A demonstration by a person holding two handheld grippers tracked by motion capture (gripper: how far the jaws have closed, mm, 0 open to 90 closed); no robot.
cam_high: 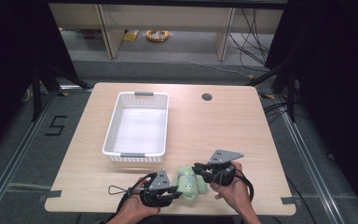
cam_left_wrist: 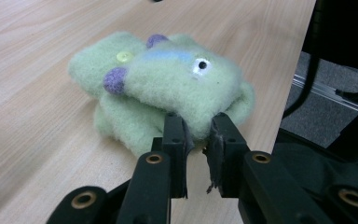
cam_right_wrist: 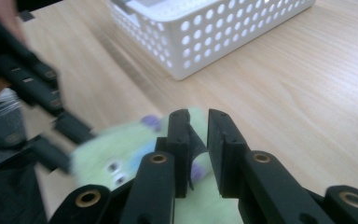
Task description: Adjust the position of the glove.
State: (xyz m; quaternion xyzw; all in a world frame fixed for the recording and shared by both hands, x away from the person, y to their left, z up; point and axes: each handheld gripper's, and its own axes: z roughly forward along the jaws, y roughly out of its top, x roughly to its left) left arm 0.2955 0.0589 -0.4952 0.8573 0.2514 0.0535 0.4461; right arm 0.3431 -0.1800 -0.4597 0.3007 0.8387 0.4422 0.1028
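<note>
I see the green plush toy lying low in the middle of the high view, on the near edge of the worktop, between my two tongs. In the left gripper view it sits in the centre of the frame, a soft pale-green figure with purple ears, a yellow button and a white eye.

My left tongs come in from the lower left of the toy in the high view. In their own view the two black jaws are pinched on the toy's lower edge, a tuft of fleece squeezed between the pads, with a narrow gap left.

My right tongs sit just right of the toy in the high view. In their own view the jaws stand a little apart over the blurred toy, with a purple part of it showing in the gap; I cannot tell whether the pads press on it.

The white perforated basket stands beyond the toy, upper left of it, well apart.
</note>
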